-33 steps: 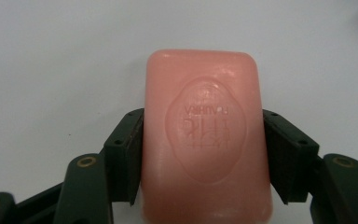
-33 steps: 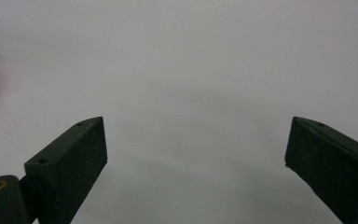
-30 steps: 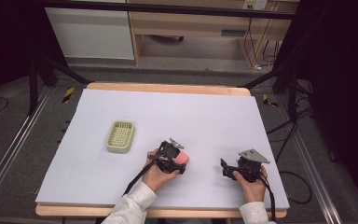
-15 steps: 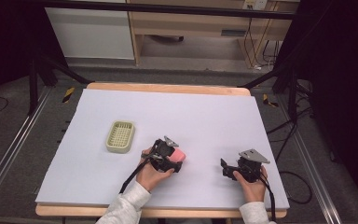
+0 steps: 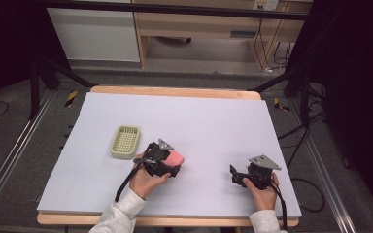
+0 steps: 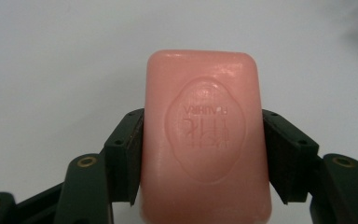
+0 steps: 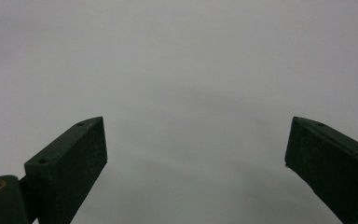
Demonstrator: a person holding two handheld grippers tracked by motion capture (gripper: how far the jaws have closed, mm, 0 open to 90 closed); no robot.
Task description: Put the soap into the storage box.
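On the left side of the white table [image 5: 199,116] sat a little green basket [image 5: 125,141]. It was a soap tray with small holes in the bottom, and nothing lay in it. It sat flat on the table.

Just to the right of the basket was the left gripper [image 5: 172,162], held in the person's left hand [image 5: 144,182]. A white sleeve [image 5: 119,218] came in from the bottom edge. A pink bar of soap [image 5: 176,158] stuck out of the gripper on the side away from the basket. The soap and the basket were near each other but not touching.

In the left gripper view, the left gripper [image 6: 203,140] was squeezing the pink bar of soap [image 6: 205,135] from both sides. One black pad pressed on each long side of the bar. The flat face of the soap looked up at the camera, and it had an oval stamp with letters in it. The white table [image 6: 51,60] was behind the soap.

Further right, well apart from the soap, was the right gripper [image 5: 234,174]. The person's right hand [image 5: 262,191] held it low near the front edge of the table. A grey plate sat on top of it.

In the right gripper view, the right gripper [image 7: 196,154] had its two black jaws spread wide apart. Nothing was between them, just the bare white table [image 7: 191,70].
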